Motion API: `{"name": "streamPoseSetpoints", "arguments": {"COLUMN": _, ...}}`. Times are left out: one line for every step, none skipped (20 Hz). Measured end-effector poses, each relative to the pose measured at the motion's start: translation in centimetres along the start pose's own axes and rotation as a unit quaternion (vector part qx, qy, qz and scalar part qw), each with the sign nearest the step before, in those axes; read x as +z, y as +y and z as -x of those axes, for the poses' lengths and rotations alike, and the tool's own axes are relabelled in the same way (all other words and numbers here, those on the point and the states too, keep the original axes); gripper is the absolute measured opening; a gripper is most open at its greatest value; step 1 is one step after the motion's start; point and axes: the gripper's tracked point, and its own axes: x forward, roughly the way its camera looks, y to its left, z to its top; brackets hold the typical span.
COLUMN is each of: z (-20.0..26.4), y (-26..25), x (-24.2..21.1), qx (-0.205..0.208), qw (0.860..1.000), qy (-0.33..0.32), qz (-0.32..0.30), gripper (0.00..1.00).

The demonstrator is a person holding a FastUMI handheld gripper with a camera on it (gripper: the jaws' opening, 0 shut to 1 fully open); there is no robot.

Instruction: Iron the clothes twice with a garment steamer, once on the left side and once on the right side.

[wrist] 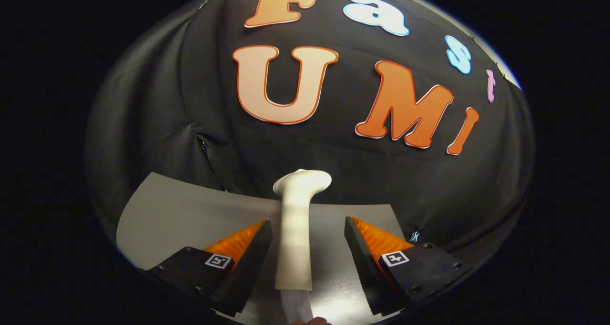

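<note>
Jaws were held wide apart, with a clear gap left on each side of the garment steamer (296, 229), so that neither finger was pressed against it. Gripper (308, 229) fingers were seen pointing forward over a pale grey table surface (181, 210), one finger (248, 253) to the left of the steamer and the other to the right. Each finger carried a small square marker on its upper face. The white steamer was positioned upright between the fingers, its ribbed handle rising from just below them and its bent head reaching beyond the fingertips, turned toward the right. The steamer's lower end was partly hidden at the bottom, where a small part of a hand (310, 320) was visible just beneath it; whether the hand was touching the steamer could not be determined. Behind the table, the booth's black cloth wall (157, 125) was hung, with folds and a seam showing on its left part.
</note>
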Motion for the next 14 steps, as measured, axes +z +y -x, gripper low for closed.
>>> {"name": "streamPoseSetpoints", "arguments": {"z": -0.2, "y": 0.1, "x": -0.4, "qx": 0.0, "qw": 1.0, "qy": 0.012, "qz": 0.004, "gripper": 0.98}}
{"name": "streamPoseSetpoints", "arguments": {"z": -0.6, "y": 0.0, "x": -0.6, "qx": -0.002, "qw": 1.0, "qy": 0.022, "qz": 0.007, "gripper": 0.98}}
{"name": "streamPoseSetpoints", "arguments": {"z": -0.7, "y": -0.1, "x": -0.9, "qx": -0.003, "qw": 0.999, "qy": 0.034, "qz": 0.008, "gripper": 0.99}}
{"name": "streamPoseSetpoints", "arguments": {"z": -1.2, "y": -0.1, "x": -1.3, "qx": -0.006, "qw": 0.999, "qy": 0.045, "qz": 0.008, "gripper": 0.98}}
{"name": "streamPoseSetpoints", "arguments": {"z": -1.4, "y": -0.2, "x": -1.8, "qx": -0.006, "qw": 0.998, "qy": 0.057, "qz": 0.009, "gripper": 0.98}}
{"name": "streamPoseSetpoints", "arguments": {"z": -1.7, "y": 0.1, "x": -2.2, "qx": -0.002, "qw": 0.998, "qy": 0.068, "qz": 0.012, "gripper": 0.98}}
{"name": "streamPoseSetpoints", "arguments": {"z": -1.9, "y": -0.1, "x": -2.7, "qx": -0.004, "qw": 0.997, "qy": 0.08, "qz": 0.016, "gripper": 0.98}}
{"name": "streamPoseSetpoints", "arguments": {"z": -2.0, "y": -0.2, "x": -2.9, "qx": -0.008, "qw": 0.996, "qy": 0.086, "qz": 0.02, "gripper": 0.97}}
{"name": "streamPoseSetpoints", "arguments": {"z": -2.3, "y": -0.2, "x": -3.1, "qx": -0.01, "qw": 0.996, "qy": 0.089, "qz": 0.023, "gripper": 0.96}}
{"name": "streamPoseSetpoints", "arguments": {"z": -2.3, "y": -0.2, "x": -3.2, "qx": -0.013, "qw": 0.995, "qy": 0.091, "qz": 0.025, "gripper": 0.92}}
{"name": "streamPoseSetpoints", "arguments": {"z": -2.2, "y": -0.3, "x": -3.1, "qx": -0.019, "qw": 0.995, "qy": 0.092, "qz": 0.026, "gripper": 0.88}}
{"name": "streamPoseSetpoints", "arguments": {"z": -2.4, "y": -0.4, "x": -3.3, "qx": -0.019, "qw": 0.995, "qy": 0.094, "qz": 0.029, "gripper": 0.84}}
{"name": "streamPoseSetpoints", "arguments": {"z": -2.4, "y": -0.3, "x": -3.4, "qx": -0.018, "qw": 0.995, "qy": 0.094, "qz": 0.031, "gripper": 0.74}}
{"name": "streamPoseSetpoints", "arguments": {"z": -2.3, "y": -0.1, "x": -3.4, "qx": -0.016, "qw": 0.995, "qy": 0.092, "qz": 0.033, "gripper": 0.68}}
